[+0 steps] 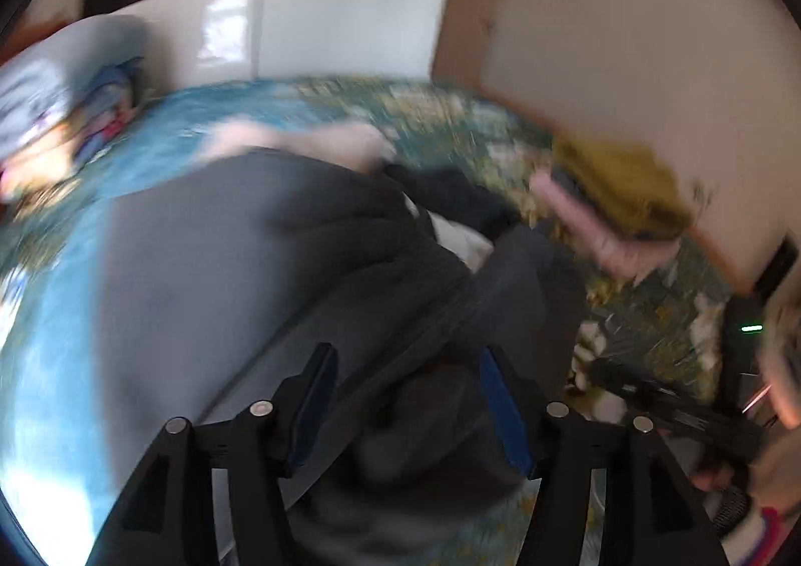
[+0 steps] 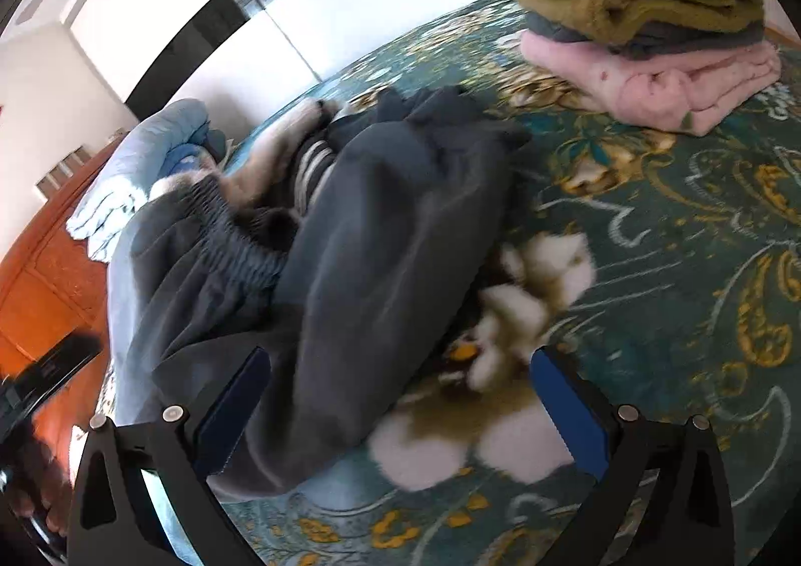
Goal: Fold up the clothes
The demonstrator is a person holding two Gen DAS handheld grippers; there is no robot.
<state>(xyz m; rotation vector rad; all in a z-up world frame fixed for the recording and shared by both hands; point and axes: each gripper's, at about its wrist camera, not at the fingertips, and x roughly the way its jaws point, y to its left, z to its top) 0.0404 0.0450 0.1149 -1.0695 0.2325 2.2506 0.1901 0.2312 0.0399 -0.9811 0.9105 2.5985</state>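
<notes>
Dark grey trousers (image 2: pixel 380 225) with an elastic waistband lie crumpled on the bed's green floral cover (image 2: pixel 676 225); they also show in the blurred left wrist view (image 1: pixel 310 255). My left gripper (image 1: pixel 408 365) is open, its blue-padded jaws set on either side of a bunched fold of the grey cloth. My right gripper (image 2: pixel 400 360) is open wide just above the trousers' near end, with cloth lying between its jaws. A striped garment (image 2: pixel 313 165) and a pale one sit behind the trousers.
A folded stack (image 2: pixel 646 35) of olive, grey and pink clothes stands at the far right of the bed, also in the left wrist view (image 1: pixel 621 210). A light blue quilt (image 2: pixel 135 175) lies at the left. An orange wooden bed frame (image 2: pixel 45 285) is beyond it.
</notes>
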